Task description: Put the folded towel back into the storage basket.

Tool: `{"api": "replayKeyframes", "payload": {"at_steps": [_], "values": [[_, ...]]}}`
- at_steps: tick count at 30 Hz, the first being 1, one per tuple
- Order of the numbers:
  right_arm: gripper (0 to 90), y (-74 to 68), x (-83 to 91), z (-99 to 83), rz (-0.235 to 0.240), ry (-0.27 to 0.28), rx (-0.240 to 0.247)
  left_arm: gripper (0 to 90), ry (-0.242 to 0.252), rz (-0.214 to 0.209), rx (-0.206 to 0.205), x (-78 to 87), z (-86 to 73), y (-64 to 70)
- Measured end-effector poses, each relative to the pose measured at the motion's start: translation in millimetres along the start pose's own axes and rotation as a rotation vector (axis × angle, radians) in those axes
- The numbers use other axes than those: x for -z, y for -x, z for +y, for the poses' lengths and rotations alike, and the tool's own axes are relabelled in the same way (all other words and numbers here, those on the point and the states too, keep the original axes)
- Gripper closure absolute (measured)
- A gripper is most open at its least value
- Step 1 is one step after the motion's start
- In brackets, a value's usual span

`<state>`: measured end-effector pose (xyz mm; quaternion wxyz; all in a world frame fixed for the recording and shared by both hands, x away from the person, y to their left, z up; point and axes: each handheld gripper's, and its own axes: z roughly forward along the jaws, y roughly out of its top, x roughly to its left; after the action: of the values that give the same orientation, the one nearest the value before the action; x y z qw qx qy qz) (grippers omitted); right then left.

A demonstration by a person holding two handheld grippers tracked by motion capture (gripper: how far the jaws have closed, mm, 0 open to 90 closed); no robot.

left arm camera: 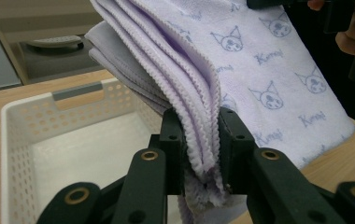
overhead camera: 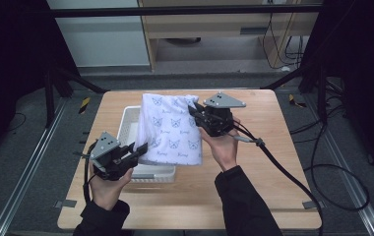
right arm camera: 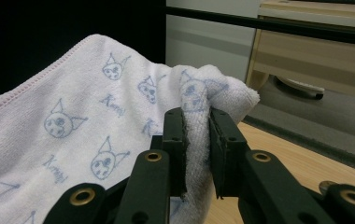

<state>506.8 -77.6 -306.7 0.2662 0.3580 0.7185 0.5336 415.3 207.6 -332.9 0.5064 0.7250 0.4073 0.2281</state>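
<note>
A folded towel (overhead camera: 172, 129), pale lilac with printed cat faces, is held up between both tongs at the centre of the high view, above the wooden worktop (overhead camera: 254, 187). The left tongs (overhead camera: 137, 150), lower left of centre in that frame, are clamped on the towel's lower left corner; the left gripper view shows several stacked hemmed edges (left arm camera: 199, 135) pinched between the two black jaws. The right tongs (overhead camera: 193, 112), just right of centre, are closed on the towel's upper right corner, where the right gripper view shows a bunched fold (right arm camera: 196, 126) squeezed between the jaws. The towel's long axis runs from the upper part of the frame down toward the lower middle, sloping down toward the person. Its left part hangs over a white perforated basket (overhead camera: 128, 124) standing on the worktop left of centre.
</note>
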Motion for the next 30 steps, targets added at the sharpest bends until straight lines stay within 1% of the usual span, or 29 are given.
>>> {"api": "replayKeyframes", "payload": {"at_steps": [1,2,3,6,7,12,18,22,25,27,30], "values": [[77.9,0.0,0.0,0.0,0.0,0.0,0.0,73.1,0.0,0.0,0.0,0.0,0.0,0.0],[77.9,-3.6,-4.1,1.7,0.004,0.003,0.0,73.1,0.005,0.005,0.006,2.7,-0.7,-3.8],[77.9,-3.6,-4.1,1.7,0.004,0.003,0.0,73.1,0.005,0.005,0.006,2.7,-0.7,-3.8],[77.9,-9.5,-11.3,4.3,0.019,0.003,0.004,73.1,0.007,0.019,0.012,8.8,-3.1,-10.6],[77.9,-9.5,-11.3,4.3,0.019,0.003,0.004,73.1,0.007,0.019,0.012,8.8,-3.1,-10.6],[77.9,-20.4,-22.3,7.5,0.029,0.002,0.02,73.1,0.011,0.037,0.024,15.4,-6.6,-19.0],[77.9,-26.3,-35.0,8.6,0.048,0.0,0.013,73.1,0.008,0.056,0.033,20.4,-9.6,-29.7],[77.9,-31.2,-45.3,7.1,0.053,-0.008,0.02,73.1,0.004,0.071,0.037,21.3,-12.8,-35.2],[77.9,-34.0,-51.6,6.7,0.054,-0.016,0.027,73.1,0.004,0.077,0.048,20.4,-16.9,-39.6],[77.9,-34.2,-54.8,6.1,0.063,-0.012,0.016,73.1,0.001,0.081,0.052,19.6,-19.2,-42.5],[77.9,-36.9,-60.6,4.9,0.063,-0.02,0.022,73.1,-0.002,0.09,0.053,20.2,-20.3,-44.6]]}}
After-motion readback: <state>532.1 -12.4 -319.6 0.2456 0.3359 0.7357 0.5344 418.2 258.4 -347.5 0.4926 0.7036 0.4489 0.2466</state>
